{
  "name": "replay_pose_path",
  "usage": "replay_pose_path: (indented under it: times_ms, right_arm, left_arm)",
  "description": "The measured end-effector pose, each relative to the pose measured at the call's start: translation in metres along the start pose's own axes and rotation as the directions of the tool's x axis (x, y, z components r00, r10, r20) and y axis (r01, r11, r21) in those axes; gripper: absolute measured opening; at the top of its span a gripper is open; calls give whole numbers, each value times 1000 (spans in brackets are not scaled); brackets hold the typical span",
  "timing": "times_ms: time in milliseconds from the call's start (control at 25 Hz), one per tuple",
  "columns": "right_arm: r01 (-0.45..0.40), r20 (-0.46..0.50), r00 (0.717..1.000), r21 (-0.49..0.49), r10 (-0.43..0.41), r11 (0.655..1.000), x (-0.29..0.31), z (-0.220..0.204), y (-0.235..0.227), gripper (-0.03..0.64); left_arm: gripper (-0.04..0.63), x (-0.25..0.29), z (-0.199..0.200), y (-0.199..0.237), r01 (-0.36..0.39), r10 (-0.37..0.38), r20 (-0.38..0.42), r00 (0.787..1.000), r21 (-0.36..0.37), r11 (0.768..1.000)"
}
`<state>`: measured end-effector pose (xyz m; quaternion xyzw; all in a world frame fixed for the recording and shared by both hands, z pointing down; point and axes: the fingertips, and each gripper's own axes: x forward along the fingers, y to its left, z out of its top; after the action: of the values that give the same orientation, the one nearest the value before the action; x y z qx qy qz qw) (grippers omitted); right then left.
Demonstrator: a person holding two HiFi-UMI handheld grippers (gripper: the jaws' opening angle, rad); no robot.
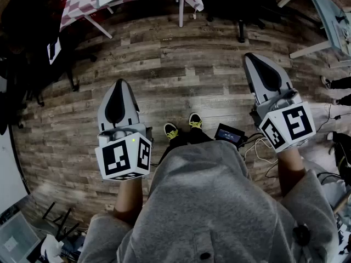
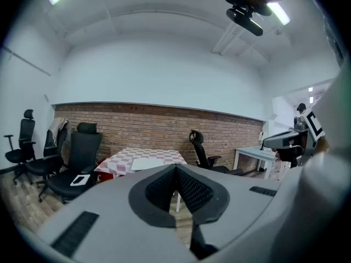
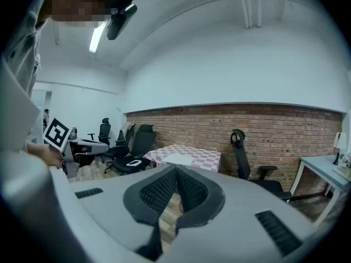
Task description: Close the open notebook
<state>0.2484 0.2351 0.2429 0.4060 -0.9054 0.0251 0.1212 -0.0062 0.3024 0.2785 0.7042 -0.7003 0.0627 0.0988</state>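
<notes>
While notebook [image 2: 147, 163] lies on checked table [image 2: 116, 161], left gripper [image 2: 175, 169], right gripper [image 3: 176, 170] well short of table, jaws together, empty. Risk: closed tips shove notebook off table.

Landmark: table [image 1: 77, 4]. Notebook [image 2: 147, 162] lies on the table. Wall [image 2: 164, 122] runs just behind the table. Chairs [image 2: 82, 147] grouped left of the table. Lone chair [image 2: 198, 147] just right of the table, side table [image 2: 255, 153] farther right. Left gripper [image 1: 117, 86] and right gripper [image 1: 253, 62] are both well short of the table, on its near side, over the floor [image 1: 186, 64]. The left one is closer to the table, the right one off to the table's right.
</notes>
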Motion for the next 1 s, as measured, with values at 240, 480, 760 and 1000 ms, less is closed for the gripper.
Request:
replay_pose_path:
  times_ms: [240,480,760,1000]
  right_arm:
    - [-13,37,999,156,7,988,10,-9,22,25]
    - [-17,59,998,166,7,986,13,-3,40,25]
    - [-6,70,998,180,-7,984,17,7,64,25]
    - [2,66,998,187,-15,982,21,13,87,25]
  left_arm:
    - [3,5,1,-5,18,-18,-3,1000,12,1000]
    - [3,2,5,-5,42,-42,-2,999,35,999]
    - [3,-10,6,15,49,-48,-8,999,43,998]
    - [3,-20,9,34,67,-67,-6,998,48,997]
